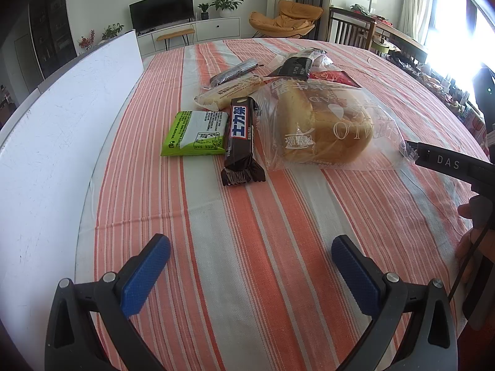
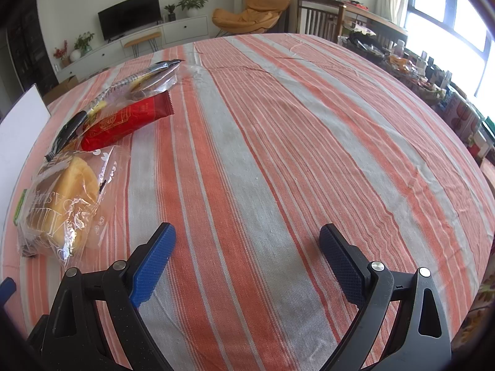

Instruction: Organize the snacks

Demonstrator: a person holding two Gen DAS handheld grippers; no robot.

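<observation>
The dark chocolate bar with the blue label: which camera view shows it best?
The left wrist view. There the chocolate bar lies whole and unobstructed between the green packet and the bagged bread. The right wrist view does not show it; the bread bag fills that side.

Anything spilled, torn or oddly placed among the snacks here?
Nothing spilled or torn. The snacks lie in a loose heap: the dark brown chocolate bar overlaps the green-and-white packet, beside the clear-bagged bread loaf. Both grippers are open and empty.

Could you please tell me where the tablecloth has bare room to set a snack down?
Free: right of the bread bag and red packet; between the left tongs and chocolate bar. Crowded around the green packet.
</observation>
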